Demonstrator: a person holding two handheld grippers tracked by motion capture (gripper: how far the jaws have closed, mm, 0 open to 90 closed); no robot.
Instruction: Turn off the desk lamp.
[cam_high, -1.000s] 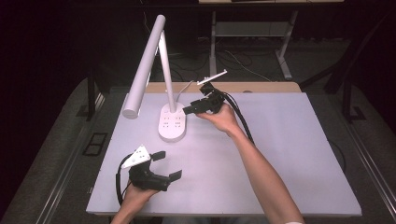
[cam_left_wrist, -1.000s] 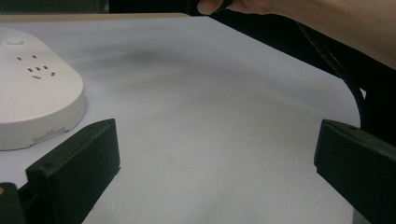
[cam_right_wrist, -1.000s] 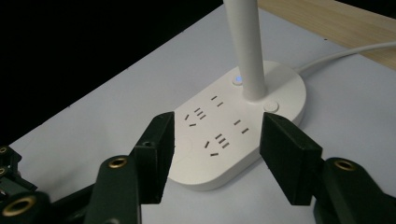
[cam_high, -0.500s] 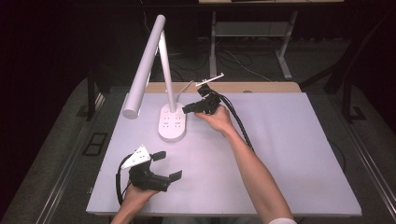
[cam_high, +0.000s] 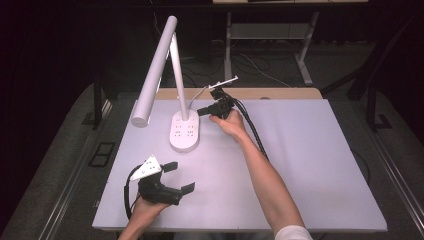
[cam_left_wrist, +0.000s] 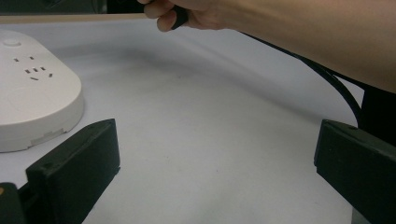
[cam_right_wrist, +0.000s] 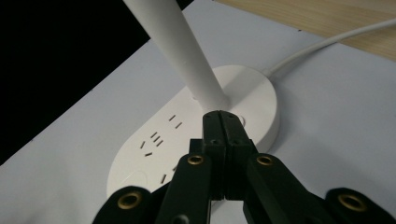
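Here the desk lamp (cam_high: 172, 85) is standing toward the table's (cam_high: 310, 165) far left, its oval socketed base (cam_right_wrist: 196, 135) running near-to-far and its stem leaning up and left. The right gripper (cam_high: 206, 110) — jaws pressed together, gripping nothing — is poising just beside the base's far end, its tip pointing at the round button (cam_right_wrist: 240, 120) by the stem's foot. The left gripper (cam_high: 182, 177) is idling splayed and empty near the front edge, well apart. Bare table is lying open to the right — a white cord (cam_right_wrist: 327, 44) is trailing off behind.
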